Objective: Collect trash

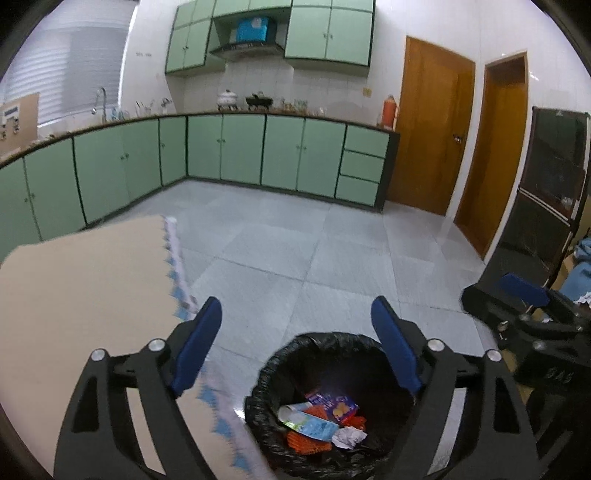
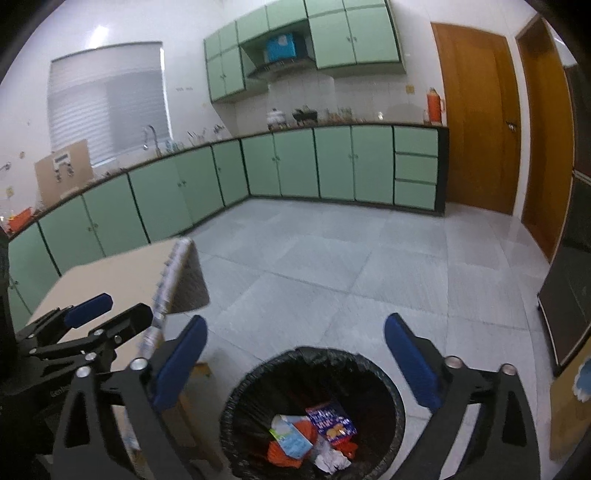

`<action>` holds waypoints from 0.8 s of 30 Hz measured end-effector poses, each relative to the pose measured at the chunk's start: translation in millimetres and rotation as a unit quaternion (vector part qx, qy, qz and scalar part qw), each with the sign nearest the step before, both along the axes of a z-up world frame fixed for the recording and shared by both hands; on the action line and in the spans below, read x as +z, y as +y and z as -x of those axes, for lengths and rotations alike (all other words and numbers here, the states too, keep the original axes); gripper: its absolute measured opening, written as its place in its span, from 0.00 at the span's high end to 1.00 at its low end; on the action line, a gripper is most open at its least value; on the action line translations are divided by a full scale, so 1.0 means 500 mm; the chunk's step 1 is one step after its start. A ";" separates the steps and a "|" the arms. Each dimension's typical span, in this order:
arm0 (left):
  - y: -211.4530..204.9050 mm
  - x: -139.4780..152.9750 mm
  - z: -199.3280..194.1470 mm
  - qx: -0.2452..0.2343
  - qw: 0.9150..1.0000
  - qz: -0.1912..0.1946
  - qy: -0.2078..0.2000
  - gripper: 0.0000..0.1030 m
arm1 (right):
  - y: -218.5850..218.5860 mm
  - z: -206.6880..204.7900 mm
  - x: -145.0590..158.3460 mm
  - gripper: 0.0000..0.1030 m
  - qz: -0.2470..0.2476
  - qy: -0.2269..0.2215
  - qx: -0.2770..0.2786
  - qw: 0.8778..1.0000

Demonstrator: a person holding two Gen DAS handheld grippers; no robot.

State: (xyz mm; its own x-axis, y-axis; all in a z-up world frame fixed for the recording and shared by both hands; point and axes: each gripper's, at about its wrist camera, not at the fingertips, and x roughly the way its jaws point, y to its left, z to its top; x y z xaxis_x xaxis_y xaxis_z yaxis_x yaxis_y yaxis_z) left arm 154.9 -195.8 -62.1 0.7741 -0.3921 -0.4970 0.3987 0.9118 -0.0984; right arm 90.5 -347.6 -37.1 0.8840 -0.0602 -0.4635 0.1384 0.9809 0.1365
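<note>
Left wrist view shows the left gripper [image 1: 295,343] with its two blue-padded black fingers [image 1: 197,345] spread wide apart, nothing between them and nothing touching the pads. Below and between the fingers stands the round waste bin lined with a black plastic bag [image 1: 273,376], holding the collected trash [image 1: 321,419]: a blue-and-purple snack packet, a pale blue carton, orange wrappers and a crumpled white paper ball. Left of the bin lies the beige tabletop with a white, blue-patterned edge strip [image 1: 85,280]; the left finger overlaps that edge in the picture, but contact cannot be determined. At the far right of this view the right gripper [image 1: 524,291] appears side-on. Right wrist view shows the left gripper [image 2: 110,310] at the far left over the tabletop [image 2: 122,273], then the right gripper [image 2: 295,354] with its jaws likewise set wide and empty, above the same bin [image 2: 258,384] and trash [image 2: 314,432]. Flooring consists of large pale grey tiles [image 1: 332,251]. Along the back and left walls runs a counter with pale green cabinet doors [image 1: 240,151], with matching wall cabinets [image 1: 328,33] above and a shuttered window [image 2: 107,99] at the left. Two brown wooden doors [image 1: 432,133] stand at the right, and an orange flask [image 1: 389,109] stands on the counter end beside them.
</note>
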 end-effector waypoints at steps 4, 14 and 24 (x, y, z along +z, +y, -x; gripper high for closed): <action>0.058 0.047 0.028 0.018 1.000 0.002 -0.023 0.15 | 0.036 0.019 0.051 0.06 0.018 -0.020 0.018 0.999; 0.159 0.138 0.102 0.054 0.996 0.005 -0.066 0.09 | 0.129 0.060 0.125 0.06 0.009 -0.051 0.070 0.996; 0.223 0.189 0.155 0.076 0.994 0.013 -0.079 0.09 | 0.177 0.089 0.160 0.06 -0.002 -0.060 0.092 0.994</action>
State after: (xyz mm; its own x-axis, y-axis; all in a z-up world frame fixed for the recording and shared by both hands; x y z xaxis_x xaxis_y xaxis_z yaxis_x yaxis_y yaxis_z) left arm 77.6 -84.2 32.3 0.8931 -0.2760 -0.3553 0.2690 0.9606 -0.0699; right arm 45.7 -259.1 42.9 0.9288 0.1104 -0.3537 -0.0618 0.9874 0.1458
